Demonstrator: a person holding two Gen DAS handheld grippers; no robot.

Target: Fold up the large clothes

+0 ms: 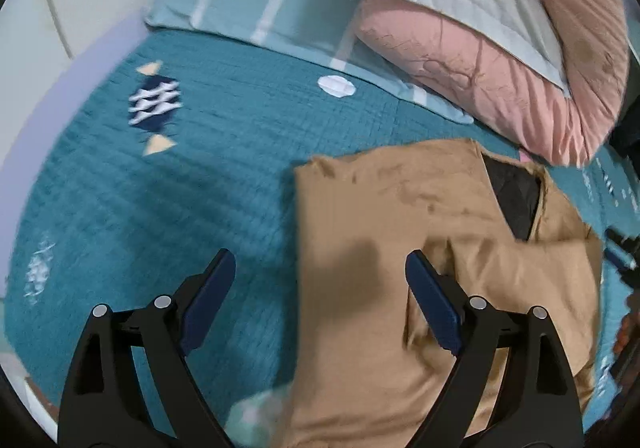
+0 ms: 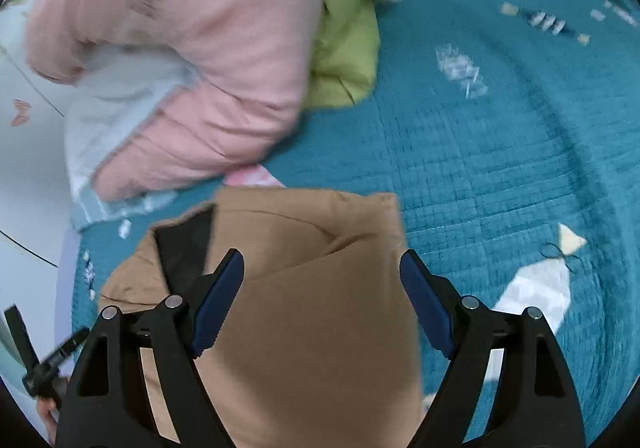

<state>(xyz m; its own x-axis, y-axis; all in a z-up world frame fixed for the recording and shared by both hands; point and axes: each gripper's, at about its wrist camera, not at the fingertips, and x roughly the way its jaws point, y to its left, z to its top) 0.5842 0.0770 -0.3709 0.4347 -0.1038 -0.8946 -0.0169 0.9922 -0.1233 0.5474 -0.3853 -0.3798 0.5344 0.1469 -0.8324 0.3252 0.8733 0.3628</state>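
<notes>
A tan garment (image 1: pixel 380 216) with a black lining at its collar lies folded into a narrow shape on the teal quilted bedspread (image 1: pixel 160 188). My left gripper (image 1: pixel 320 268) is open and empty above the garment's left edge. The same garment shows in the right wrist view (image 2: pixel 320 308), with its black lining at the left. My right gripper (image 2: pixel 322 268) is open and empty, hovering over the garment's middle. Both views are blurred by motion.
A pink quilt with a white pillow (image 1: pixel 500 48) is piled at the bed's head beside a light blue striped pillow (image 1: pixel 260 0). A green garment (image 2: pixel 348 28) lies next to the pink quilt (image 2: pixel 200 68). The other gripper (image 2: pixel 44 360) shows at the lower left.
</notes>
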